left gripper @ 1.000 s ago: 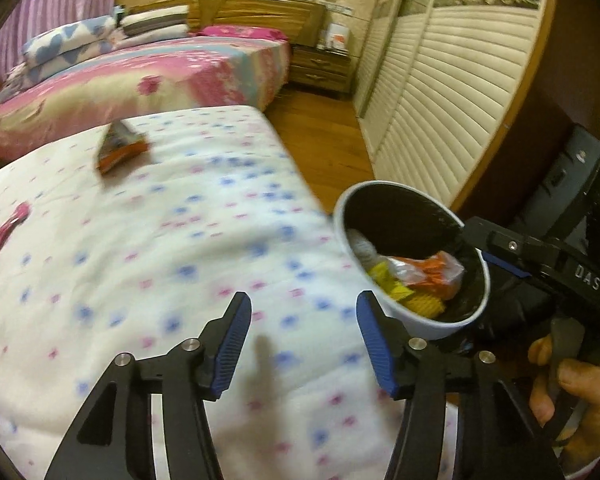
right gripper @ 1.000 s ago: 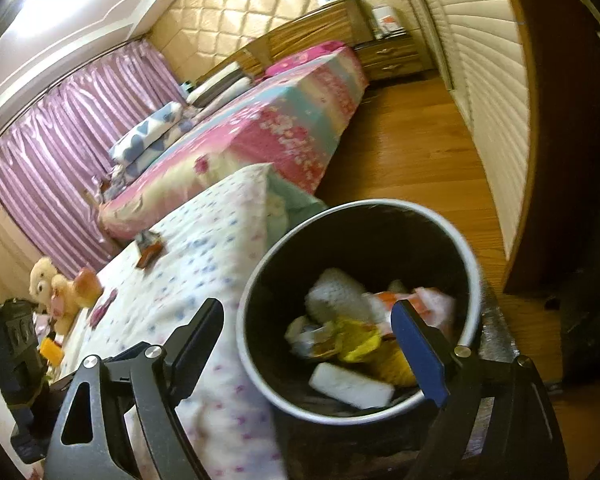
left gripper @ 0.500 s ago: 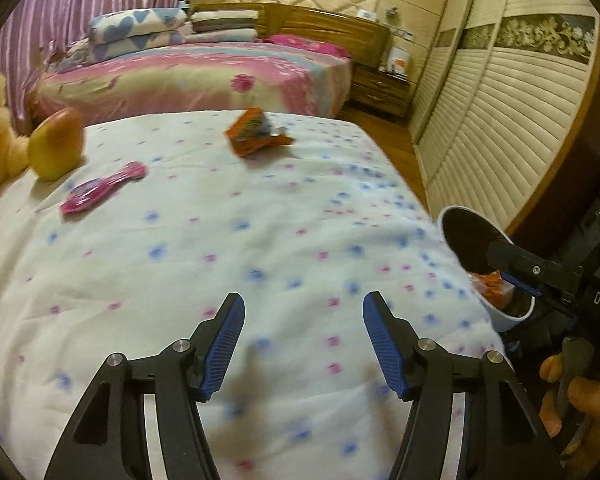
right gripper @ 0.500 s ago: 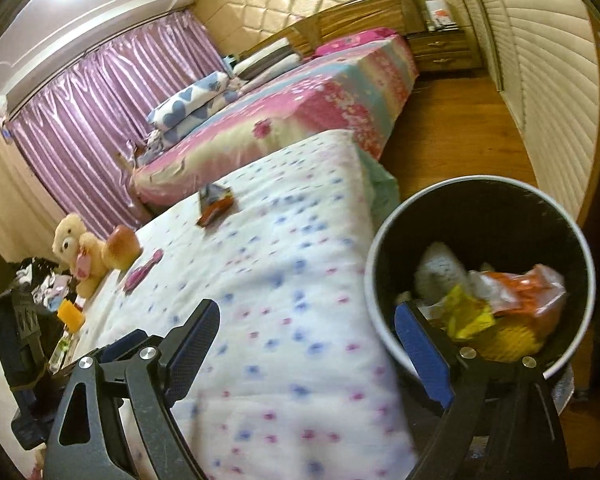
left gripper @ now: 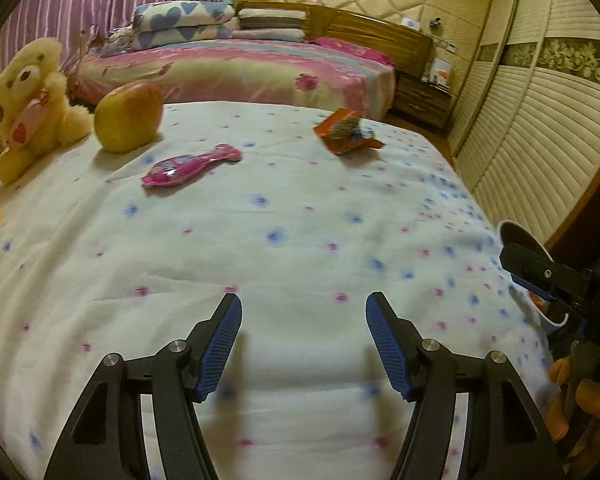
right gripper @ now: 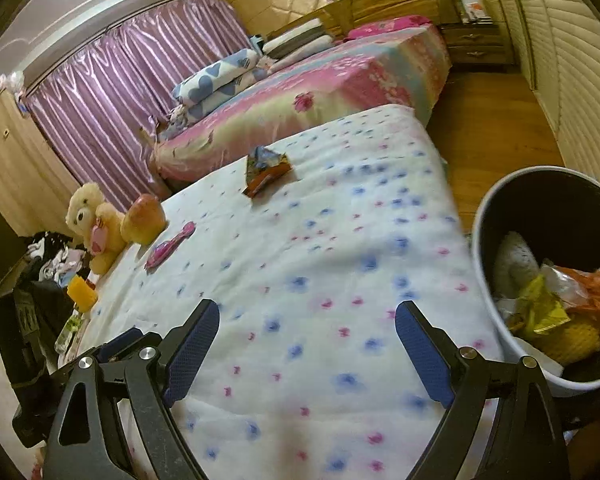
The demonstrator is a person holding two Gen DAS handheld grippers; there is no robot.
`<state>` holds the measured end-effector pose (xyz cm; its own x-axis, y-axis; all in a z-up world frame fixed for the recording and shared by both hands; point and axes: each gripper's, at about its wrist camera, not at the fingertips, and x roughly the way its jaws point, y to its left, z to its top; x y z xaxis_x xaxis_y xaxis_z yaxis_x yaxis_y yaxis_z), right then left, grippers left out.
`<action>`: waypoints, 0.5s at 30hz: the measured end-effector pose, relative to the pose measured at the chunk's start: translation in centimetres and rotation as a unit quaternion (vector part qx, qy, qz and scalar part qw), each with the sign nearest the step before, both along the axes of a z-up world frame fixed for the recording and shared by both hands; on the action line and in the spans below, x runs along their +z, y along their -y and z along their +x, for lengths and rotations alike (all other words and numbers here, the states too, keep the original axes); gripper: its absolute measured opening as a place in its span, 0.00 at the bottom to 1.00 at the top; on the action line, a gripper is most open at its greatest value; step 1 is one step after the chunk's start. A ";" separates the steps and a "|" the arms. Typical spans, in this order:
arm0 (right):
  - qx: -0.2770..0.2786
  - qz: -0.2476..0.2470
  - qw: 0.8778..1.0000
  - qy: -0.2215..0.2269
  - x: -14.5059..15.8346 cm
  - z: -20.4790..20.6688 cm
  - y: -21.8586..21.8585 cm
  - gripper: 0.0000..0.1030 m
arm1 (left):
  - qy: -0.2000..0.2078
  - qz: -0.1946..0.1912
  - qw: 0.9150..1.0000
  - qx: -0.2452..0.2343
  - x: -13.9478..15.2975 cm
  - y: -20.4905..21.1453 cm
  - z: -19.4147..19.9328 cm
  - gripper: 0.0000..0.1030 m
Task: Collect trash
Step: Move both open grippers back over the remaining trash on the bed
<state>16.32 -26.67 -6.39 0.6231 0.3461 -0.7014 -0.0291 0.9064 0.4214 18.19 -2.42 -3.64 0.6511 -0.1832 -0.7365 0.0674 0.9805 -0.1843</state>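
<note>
On the flowered bedspread the orange wrapper lies far ahead; the bin stands at the bed's right. Left gripper, its jaws just opening wider, and right gripper are spread and empty. Approach low, pinch the probably crumpled edge.

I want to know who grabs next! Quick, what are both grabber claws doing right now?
Left gripper: open, has just been opening, nothing between its blue ribbed pads.
Right gripper: open, empty, above the white flower-dotted quilt.
</note>
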 end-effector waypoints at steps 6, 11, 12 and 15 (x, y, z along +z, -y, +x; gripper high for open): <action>0.014 0.005 1.000 -0.007 -0.6 1.7 -1.6 0.88 | -0.004 0.003 1.000 0.020 -0.4 -1.7 1.0 0.64; 0.026 0.005 1.000 -0.011 -1.0 3.6 -3.0 0.88 | -0.007 0.008 0.999 0.034 -0.6 -3.3 2.4 0.65; 0.028 0.006 1.000 -0.012 -1.1 4.0 -3.3 0.88 | -0.008 0.008 0.999 0.036 -0.7 -3.6 2.7 0.65; 0.036 0.006 0.999 -0.016 -1.4 5.5 -4.2 0.88 | -0.007 0.017 0.999 0.048 -0.6 -4.6 3.9 0.68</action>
<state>21.80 -22.50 -7.76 0.5743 0.3970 -0.7160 -0.0805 0.8977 0.4332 22.13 2.21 -4.28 0.6540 -0.0958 -0.7504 -0.0293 0.9880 -0.1517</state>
